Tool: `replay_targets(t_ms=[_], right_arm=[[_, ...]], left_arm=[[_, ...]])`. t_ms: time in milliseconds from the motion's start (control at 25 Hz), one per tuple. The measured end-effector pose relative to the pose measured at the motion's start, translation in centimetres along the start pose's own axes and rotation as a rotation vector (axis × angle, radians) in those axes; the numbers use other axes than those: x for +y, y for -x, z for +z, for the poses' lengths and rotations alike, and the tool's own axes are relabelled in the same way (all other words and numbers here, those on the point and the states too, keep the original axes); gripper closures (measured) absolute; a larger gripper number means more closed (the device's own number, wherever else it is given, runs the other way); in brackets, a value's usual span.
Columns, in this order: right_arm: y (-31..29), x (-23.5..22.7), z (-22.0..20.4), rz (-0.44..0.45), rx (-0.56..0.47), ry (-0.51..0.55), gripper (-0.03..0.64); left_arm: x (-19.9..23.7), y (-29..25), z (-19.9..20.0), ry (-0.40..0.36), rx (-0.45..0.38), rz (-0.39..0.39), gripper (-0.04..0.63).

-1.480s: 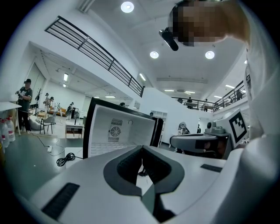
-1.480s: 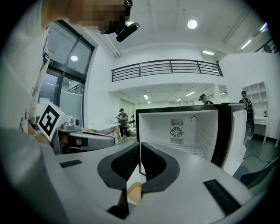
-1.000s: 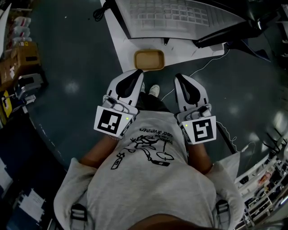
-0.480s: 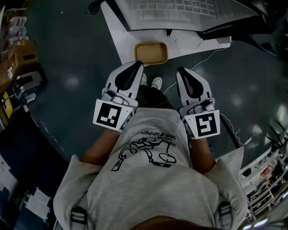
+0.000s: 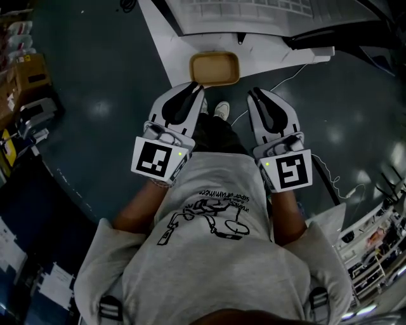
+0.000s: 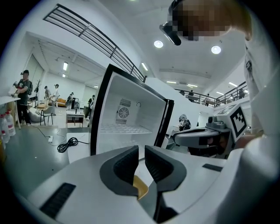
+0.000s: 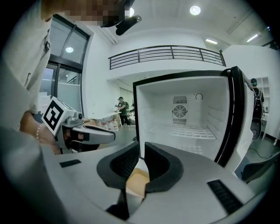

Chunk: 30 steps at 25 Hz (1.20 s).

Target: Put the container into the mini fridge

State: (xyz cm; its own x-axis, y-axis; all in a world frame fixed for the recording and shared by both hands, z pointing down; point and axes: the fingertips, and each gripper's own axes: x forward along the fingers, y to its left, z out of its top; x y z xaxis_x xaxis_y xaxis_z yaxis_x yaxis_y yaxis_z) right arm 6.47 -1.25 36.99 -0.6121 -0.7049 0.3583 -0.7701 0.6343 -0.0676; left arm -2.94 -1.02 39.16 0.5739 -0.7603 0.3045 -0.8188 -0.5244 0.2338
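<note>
A shallow tan container [image 5: 214, 68] lies on a white board [image 5: 166, 54] on the floor, just before the open mini fridge [image 5: 254, 13]. Both grippers are held side by side near the person's waist, pointing at it. My left gripper [image 5: 198, 87] has just been opening; its jaws stand a narrow gap apart with nothing between them, and the container [image 6: 141, 186] shows beyond and below the gap. My right gripper [image 5: 254, 94] is shut and empty, with the container [image 7: 138, 181] below its tips. The fridge's white inside [image 7: 188, 113] with a wire shelf [image 6: 124, 129] faces both grippers.
A black cable [image 6: 68, 143] coils on the floor left of the fridge, and a thin white cord [image 5: 282, 86] runs to its right. Boxes [image 5: 28, 73] and gear line the left side. The fridge door [image 7: 238, 122] stands open at the right. People stand far off [image 6: 22, 87].
In the head view both grippers and the container sit slightly higher in the picture. The two grippers have moved together and kept their spacing.
</note>
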Motion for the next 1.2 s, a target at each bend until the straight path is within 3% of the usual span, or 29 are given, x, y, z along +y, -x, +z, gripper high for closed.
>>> replay_targets(t_ms=[1200], right_arm=[[-4.5, -3.0, -9.3, -0.007, 0.121, -0.011, 0.538]], left_arm=[[4.0, -4.1, -10.1, 0.032, 0.155, 0.034, 0.508]])
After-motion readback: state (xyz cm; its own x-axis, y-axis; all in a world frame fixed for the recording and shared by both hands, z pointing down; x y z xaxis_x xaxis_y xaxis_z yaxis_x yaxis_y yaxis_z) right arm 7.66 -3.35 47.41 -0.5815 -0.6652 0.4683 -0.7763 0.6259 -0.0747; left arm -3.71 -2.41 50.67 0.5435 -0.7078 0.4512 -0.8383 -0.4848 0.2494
